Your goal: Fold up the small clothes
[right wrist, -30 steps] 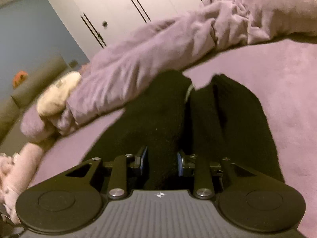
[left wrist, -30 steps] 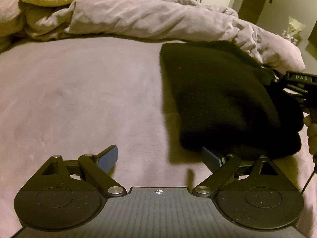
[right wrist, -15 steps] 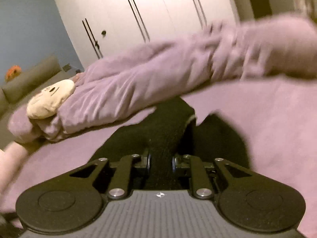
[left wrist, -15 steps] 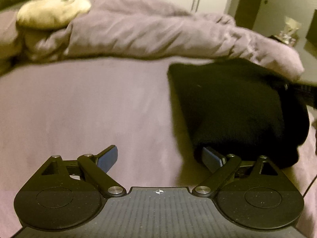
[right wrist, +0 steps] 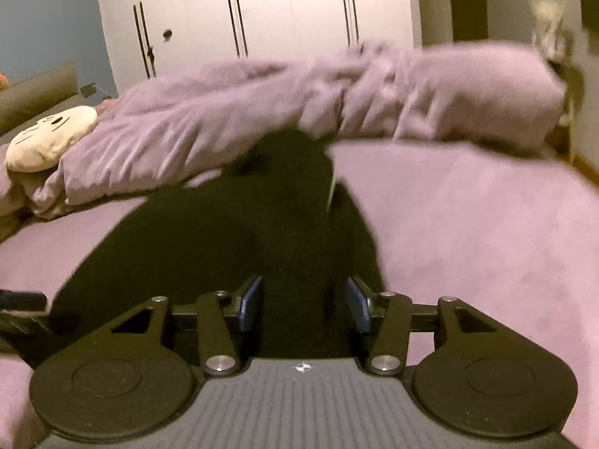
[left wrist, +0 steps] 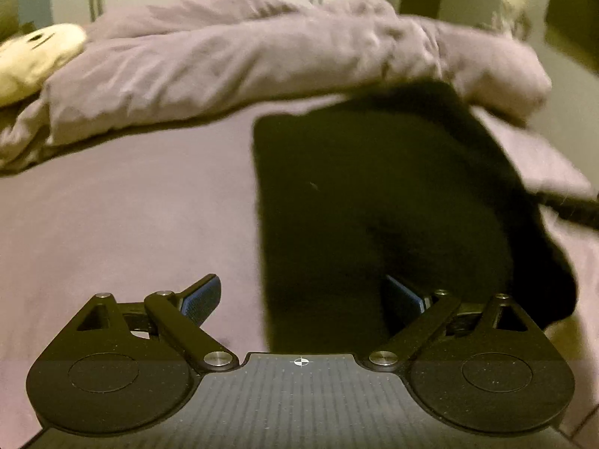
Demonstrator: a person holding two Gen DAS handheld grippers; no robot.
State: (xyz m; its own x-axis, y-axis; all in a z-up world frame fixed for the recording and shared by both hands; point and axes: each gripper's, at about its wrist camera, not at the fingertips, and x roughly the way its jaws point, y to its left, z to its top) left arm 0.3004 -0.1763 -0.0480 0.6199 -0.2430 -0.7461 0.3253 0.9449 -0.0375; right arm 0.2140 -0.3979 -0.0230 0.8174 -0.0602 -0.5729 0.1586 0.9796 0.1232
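Two grippers: left gripper (left wrist: 301, 295) fingers spread; right gripper (right wrist: 304, 303) fingers apart astride soft black garment (right wrist: 284, 224).

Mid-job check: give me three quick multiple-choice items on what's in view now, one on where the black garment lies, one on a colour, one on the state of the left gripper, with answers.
1. Where does the black garment lie?
A. On the purple bed sheet, near the bunched duvet
B. On the floor
C. Over the wardrobe doors

2. What colour are the pads on the left gripper's fingers?
A. Red
B. Blue
C. White

3. How are the left gripper's jaws?
A. Shut on the garment
B. Shut on nothing
C. Wide open

Answers:
1 A, the dark cloth rests on the sheet just in front of the duvet.
2 B, both pads show blue.
3 C, the fingers stand far apart, with the garment's near edge between them but not pinched.
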